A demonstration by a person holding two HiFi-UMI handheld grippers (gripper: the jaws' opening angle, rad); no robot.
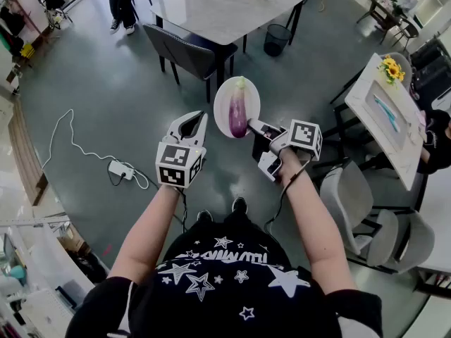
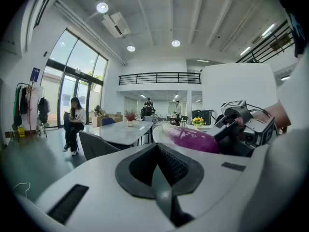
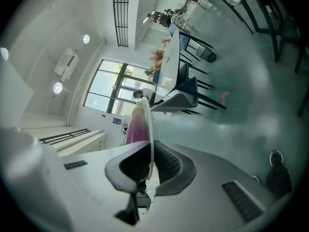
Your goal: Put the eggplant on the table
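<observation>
Head view is showing the person standing on a grey floor with both grippers held out in front. On the left, the left gripper [image 1: 192, 123] is hanging just beside the plate. Its own view is showing the two jaws pressed together with nothing between them, so it is carrying nothing.

Just to its right, the white plate [image 1: 224, 94] is riding in the air with the eggplant [image 1: 238, 113] lying on it. The eggplant's long axis is running away from the person. Its paler stem end is pointing toward the marble table [image 1: 225, 9] straight ahead, which is standing well apart from the plate, beyond a dark chair [image 1: 187, 55].

Further right, the right gripper [image 1: 255, 127] is pinching the plate's near right rim. In the right gripper view the thin white edge is sitting clamped between the closed pads, with the purple body showing beyond it. At the far right a second table [image 1: 366, 101] with sunflowers [image 1: 390, 67] is standing off to the side.

By my reading, the eggplant is being carried only through the plate. It is lying between the two grippers, with the idle left one alongside its left flank. That gripper is looking better placed to open and take it across its narrow width.
</observation>
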